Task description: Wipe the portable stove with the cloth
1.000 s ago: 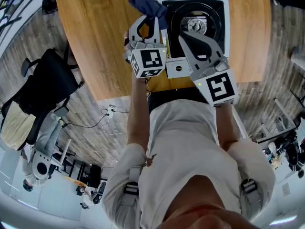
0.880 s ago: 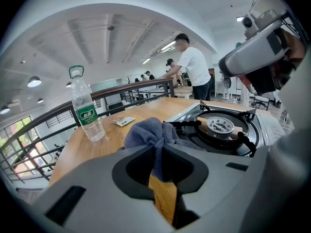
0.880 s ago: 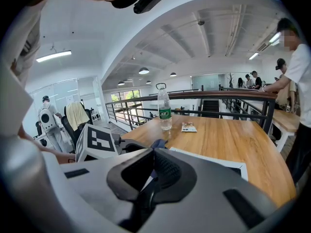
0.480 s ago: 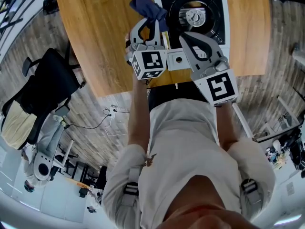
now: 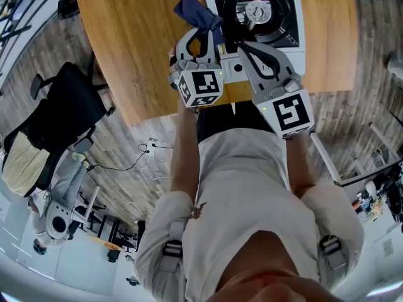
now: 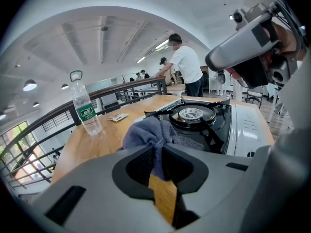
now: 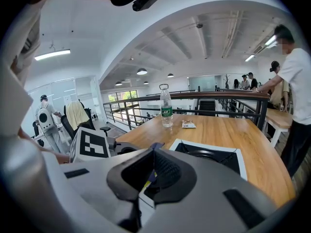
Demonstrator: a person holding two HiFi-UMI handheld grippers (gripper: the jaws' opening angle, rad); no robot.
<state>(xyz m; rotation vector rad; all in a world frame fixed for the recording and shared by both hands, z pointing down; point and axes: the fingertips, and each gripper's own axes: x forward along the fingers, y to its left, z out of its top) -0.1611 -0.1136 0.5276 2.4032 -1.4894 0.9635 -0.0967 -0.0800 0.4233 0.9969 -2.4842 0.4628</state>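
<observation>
Cloth (image 6: 148, 132) pinched in L gripper (image 6: 158, 147), prob. touching stove (image 6: 243, 125), left side.

The left gripper (image 6: 159, 149) pinches the blue cloth (image 6: 146, 132) just beside the portable stove's (image 6: 194, 114) burner.

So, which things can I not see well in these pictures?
- Head view: the far side of the stove is cut off by the top edge.
- Left gripper view: the left gripper hides the lower part of the cloth, so whether the cloth touches the stove cannot be told.
- Left gripper view: the print on the bottle is too small to read.
- Left gripper view: the packet is too small to name.
</observation>
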